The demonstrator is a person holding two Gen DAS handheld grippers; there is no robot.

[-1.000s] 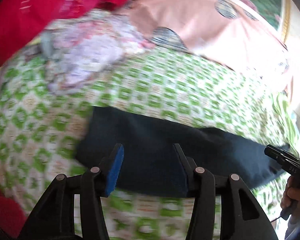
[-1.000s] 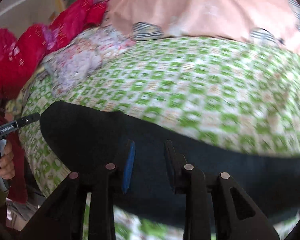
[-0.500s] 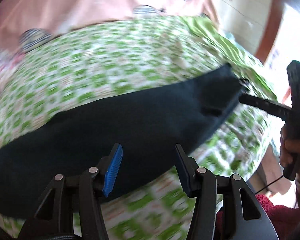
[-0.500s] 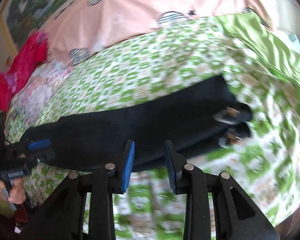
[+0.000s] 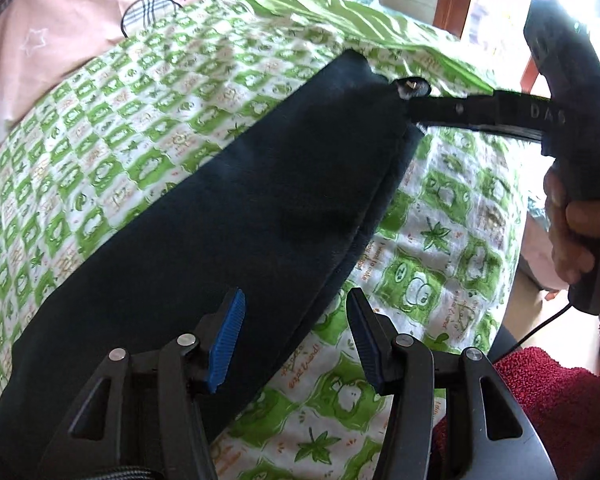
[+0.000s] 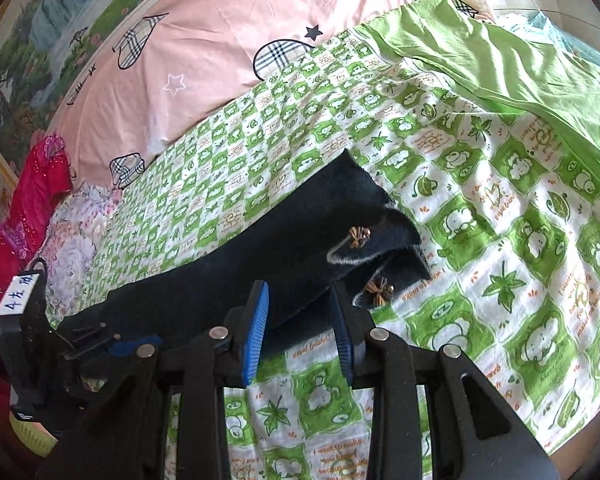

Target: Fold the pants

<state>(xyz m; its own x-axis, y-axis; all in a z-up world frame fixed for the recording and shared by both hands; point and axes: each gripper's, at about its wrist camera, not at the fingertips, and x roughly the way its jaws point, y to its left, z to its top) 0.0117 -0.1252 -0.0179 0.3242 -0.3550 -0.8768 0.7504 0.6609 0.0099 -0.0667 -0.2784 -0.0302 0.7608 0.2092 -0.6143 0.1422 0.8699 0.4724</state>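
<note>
Dark pants (image 5: 228, 208) flat along the green checked sheet's (image 5: 112, 92) near edge

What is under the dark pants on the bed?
The dark navy fabric pants lie on the green-and-white checked frog-print bedsheet. The sheet shows all around them; whatever lies directly beneath the pants is covered.

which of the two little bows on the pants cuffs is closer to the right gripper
The lower bow, on the cuff lying right beside the right gripper. The other bow sits higher, on the upper cuff of the pants.
</note>
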